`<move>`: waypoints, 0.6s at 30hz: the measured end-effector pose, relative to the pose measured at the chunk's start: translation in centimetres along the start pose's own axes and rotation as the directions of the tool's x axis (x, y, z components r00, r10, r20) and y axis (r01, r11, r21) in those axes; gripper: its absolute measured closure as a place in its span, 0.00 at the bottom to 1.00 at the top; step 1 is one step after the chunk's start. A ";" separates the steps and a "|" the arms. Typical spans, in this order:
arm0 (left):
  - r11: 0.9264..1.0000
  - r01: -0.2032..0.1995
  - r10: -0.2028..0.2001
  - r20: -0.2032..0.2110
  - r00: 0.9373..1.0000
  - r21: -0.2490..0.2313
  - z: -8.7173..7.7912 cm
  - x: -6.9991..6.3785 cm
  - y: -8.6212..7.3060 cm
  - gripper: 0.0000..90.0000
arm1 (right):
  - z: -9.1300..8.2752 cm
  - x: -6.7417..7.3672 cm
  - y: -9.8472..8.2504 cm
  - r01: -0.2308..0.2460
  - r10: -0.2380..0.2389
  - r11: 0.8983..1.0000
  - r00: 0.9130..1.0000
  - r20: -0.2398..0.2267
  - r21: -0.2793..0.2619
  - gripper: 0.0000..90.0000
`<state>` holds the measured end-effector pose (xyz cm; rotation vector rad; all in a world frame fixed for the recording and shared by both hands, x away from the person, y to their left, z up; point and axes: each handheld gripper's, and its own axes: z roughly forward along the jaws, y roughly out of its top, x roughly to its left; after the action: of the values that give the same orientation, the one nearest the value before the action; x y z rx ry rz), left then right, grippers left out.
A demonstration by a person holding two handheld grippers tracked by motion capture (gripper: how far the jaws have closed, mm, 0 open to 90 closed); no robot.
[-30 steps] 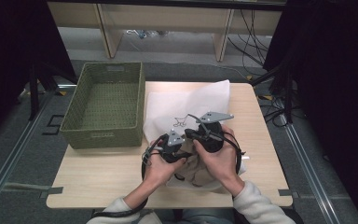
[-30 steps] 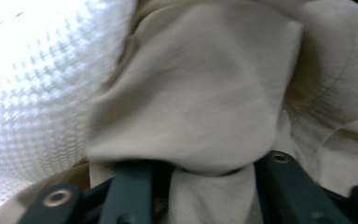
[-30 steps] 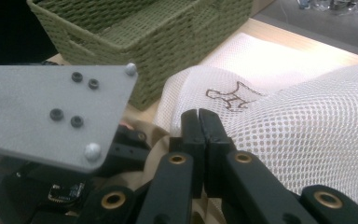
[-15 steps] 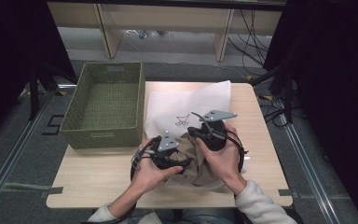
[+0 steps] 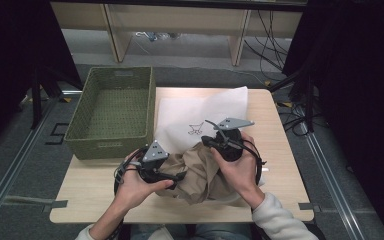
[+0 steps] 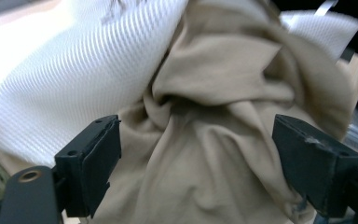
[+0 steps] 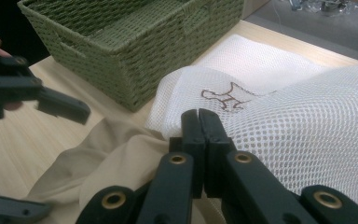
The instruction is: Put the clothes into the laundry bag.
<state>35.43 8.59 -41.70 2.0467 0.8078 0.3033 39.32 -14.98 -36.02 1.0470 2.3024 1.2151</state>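
My left gripper (image 6: 200, 158) is spread wide around the crumpled beige cloth (image 5: 200, 172) at the bench's (image 5: 90, 200) near edge. My right gripper (image 7: 199, 126) is pressed together, pinching the white mesh bag (image 7: 298, 130) beside the green basket (image 5: 112, 107)

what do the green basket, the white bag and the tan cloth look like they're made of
Green basket: woven cord or wicker, matte; plaited strands show. White bag: synthetic-looking mesh; regular small holes, printed outline figure. Tan cloth: soft matte fabric, probably a fine knit or cotton; it bunches into smooth folds.
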 end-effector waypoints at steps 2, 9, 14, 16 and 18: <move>0.999 0.004 -0.004 0.019 1.000 0.037 0.9 -0.2 -0.4 0.17 | 0.0 0.1 0.0 -0.008 0.008 1.000 1.000 -0.003 0.000 1.00; 0.982 -0.060 0.050 0.056 0.997 0.177 4.6 -1.5 -1.9 0.19 | -0.1 0.0 0.0 -0.005 0.005 1.000 1.000 -0.002 0.000 1.00; 0.968 -0.095 0.079 0.079 0.994 0.230 6.3 -2.1 -2.5 0.48 | 0.0 0.0 0.0 0.020 -0.020 1.000 1.000 0.003 0.001 1.00; 0.965 -0.118 0.106 0.063 0.992 0.234 6.2 -2.3 -2.1 0.66 | 0.1 0.1 0.0 0.010 -0.010 1.000 1.000 -0.003 0.006 1.00; 0.970 -0.120 0.109 0.064 0.992 0.210 6.1 -2.5 -1.7 0.79 | 0.1 0.2 0.0 -0.008 0.008 1.000 1.000 -0.007 0.011 1.00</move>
<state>35.83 3.67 -46.35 2.2988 0.7172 0.2342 39.27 -14.78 -36.13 1.0578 2.3149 1.2129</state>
